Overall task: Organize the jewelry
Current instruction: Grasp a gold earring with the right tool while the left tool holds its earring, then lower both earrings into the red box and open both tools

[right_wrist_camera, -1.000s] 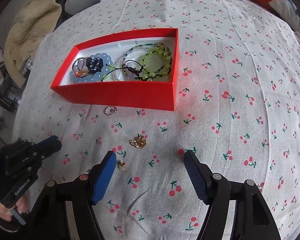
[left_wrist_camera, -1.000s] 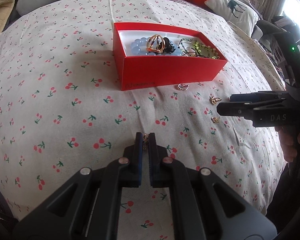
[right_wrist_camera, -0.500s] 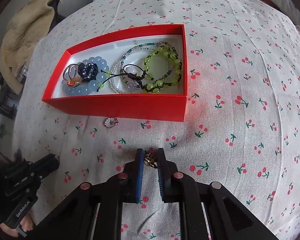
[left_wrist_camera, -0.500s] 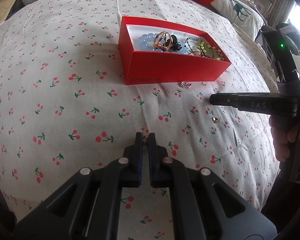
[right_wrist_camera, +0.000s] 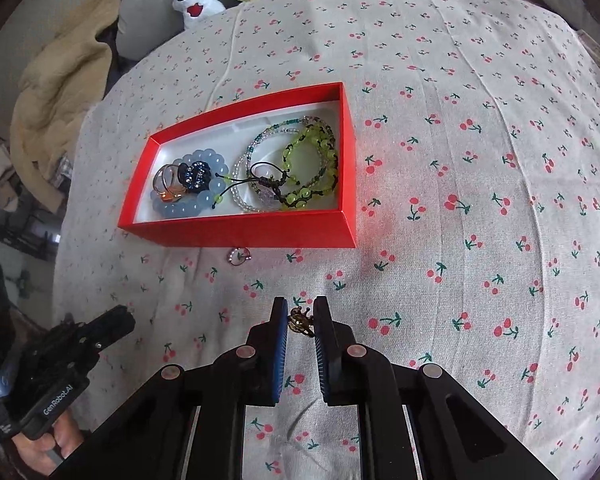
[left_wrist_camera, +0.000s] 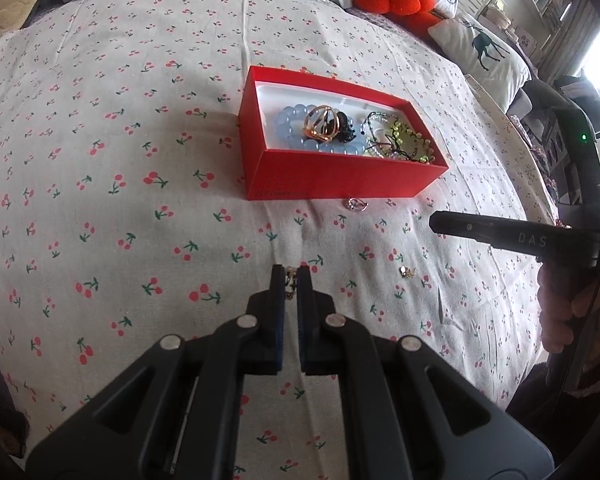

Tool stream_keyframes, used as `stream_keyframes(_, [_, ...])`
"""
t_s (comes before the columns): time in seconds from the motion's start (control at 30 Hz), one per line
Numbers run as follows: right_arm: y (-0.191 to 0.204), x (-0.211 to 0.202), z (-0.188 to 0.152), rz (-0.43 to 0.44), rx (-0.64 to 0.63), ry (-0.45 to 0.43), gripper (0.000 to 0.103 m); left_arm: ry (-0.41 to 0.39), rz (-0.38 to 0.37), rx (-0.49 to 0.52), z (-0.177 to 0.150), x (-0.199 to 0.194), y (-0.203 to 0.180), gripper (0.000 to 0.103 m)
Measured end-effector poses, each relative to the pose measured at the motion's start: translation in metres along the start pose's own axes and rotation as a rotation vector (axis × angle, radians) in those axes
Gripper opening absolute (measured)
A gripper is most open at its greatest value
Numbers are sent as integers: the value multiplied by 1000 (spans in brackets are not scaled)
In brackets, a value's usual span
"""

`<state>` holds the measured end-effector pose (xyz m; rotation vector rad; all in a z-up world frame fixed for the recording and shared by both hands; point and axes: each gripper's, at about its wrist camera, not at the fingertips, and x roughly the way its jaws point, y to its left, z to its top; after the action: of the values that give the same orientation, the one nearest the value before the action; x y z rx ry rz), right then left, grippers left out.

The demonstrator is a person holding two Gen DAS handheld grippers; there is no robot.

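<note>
Left wrist view: the left tool (left_wrist_camera: 291, 278) was clamped on a small gold earring (left_wrist_camera: 290, 276) above the cherry-print bedspread (left_wrist_camera: 100, 160); the red box (left_wrist_camera: 340, 178) of bracelets lay ahead, with a silver ring (left_wrist_camera: 356, 204) just before it and a gold stud (left_wrist_camera: 406, 271) nearer.

Right wrist view: the right tool (right_wrist_camera: 300, 316) — jaws just drawn together — gripped a gold ring (right_wrist_camera: 300, 322), held short of the box.

Cherry-print bed (right_wrist_camera: 480, 128), red box (right_wrist_camera: 240, 232), rings (right_wrist_camera: 239, 257)
</note>
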<state>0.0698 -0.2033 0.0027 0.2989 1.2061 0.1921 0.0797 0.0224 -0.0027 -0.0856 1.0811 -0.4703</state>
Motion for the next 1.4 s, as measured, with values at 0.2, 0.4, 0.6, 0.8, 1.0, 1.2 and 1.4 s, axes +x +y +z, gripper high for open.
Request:
stream_keyframes(0.2, [3, -22, 2, 39, 16, -42, 13, -48, -26, -26, 20, -13, -4, 6])
stream_keyframes(0.4, [12, -32, 18, 61, 38, -85, 13, -75, -64, -55, 40, -18, -8, 6])
stream_keyframes(0.6, [13, -35, 30, 86, 58, -113, 13, -74, -90, -83, 60, -11, -10, 6])
stream_keyframes(0.8, [12, -29, 41, 98, 80, -118, 13, -83, -86, -123, 80, 1, -5, 6])
stream_keyframes(1.0, [6, -19, 47, 92, 102, -99, 13, -67, -45, -164, 91, 27, 6, 6])
stream_keyframes(1.2, [0, -13, 51, 91, 111, -94, 13, -57, -37, -177, 94, 37, 10, 6])
stream_keyframes(1.4, [2, -13, 54, 98, 101, -98, 13, -81, -16, -145, 91, 21, 4, 14])
